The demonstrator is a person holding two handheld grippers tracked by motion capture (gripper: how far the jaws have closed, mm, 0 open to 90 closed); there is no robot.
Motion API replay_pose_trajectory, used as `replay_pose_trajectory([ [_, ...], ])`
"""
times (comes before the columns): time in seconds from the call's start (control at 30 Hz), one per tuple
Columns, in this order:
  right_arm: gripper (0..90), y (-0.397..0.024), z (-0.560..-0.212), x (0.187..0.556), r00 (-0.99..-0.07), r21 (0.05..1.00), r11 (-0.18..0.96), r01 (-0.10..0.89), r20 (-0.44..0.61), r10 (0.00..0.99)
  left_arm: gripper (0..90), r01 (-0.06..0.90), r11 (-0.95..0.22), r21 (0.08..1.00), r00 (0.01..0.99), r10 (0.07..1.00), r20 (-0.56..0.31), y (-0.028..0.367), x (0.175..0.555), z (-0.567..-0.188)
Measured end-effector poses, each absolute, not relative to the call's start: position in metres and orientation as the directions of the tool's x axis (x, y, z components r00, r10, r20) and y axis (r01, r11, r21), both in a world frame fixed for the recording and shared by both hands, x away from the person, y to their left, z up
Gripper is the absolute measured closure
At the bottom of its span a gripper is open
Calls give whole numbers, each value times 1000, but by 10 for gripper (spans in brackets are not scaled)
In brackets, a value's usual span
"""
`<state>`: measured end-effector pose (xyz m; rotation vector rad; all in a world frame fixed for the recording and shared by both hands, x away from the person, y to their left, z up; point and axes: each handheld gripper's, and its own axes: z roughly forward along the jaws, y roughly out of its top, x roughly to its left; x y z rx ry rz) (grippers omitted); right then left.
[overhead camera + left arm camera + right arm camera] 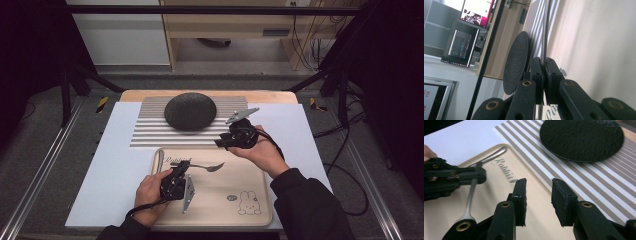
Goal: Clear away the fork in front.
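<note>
A silver spoon lies across the top of a beige rabbit-print tray, its bowl to the right. My left gripper is shut on the spoon's handle. In the left gripper view the jaws of my left gripper are pressed together with a thin metal shaft running out between them. From the right gripper view, the left gripper clamps the spoon over the tray. My right gripper hovers open over the tray's upper right edge, with nothing between its jaws.
A black round plate sits on a striped mat behind the tray. A second silver utensil handle lies along the tray's left rim. A white sheet covers the table.
</note>
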<state>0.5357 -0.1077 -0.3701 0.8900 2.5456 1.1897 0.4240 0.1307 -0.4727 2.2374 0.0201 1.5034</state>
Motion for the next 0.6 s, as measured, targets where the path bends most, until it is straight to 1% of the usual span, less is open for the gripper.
replay_pose_trajectory([
  [0.13, 617, -124, -377, 531, -767, 761, 465, 452, 65, 638, 867, -226, -900, 372, 414, 257, 873, 132, 425, -472],
  [0.33, 577, -151, -399, 512, -719, 783, 407, 471, 73, 691, 867, -216, -905, 366, 424, 251, 870, 133, 424, -473],
  [0.43, 513, -168, -414, 500, -704, 790, 400, 464, 55, 708, 867, -214, -904, 371, 428, 254, 867, 135, 424, -472],
  [0.57, 419, -194, -429, 480, -668, 817, 353, 456, 52, 743, 867, -203, -909, 363, 440, 247, 864, 138, 426, -471],
  [0.6, 398, -201, -431, 475, -655, 826, 339, 451, 48, 754, 867, -207, -913, 351, 440, 233, 867, 138, 426, -469],
])
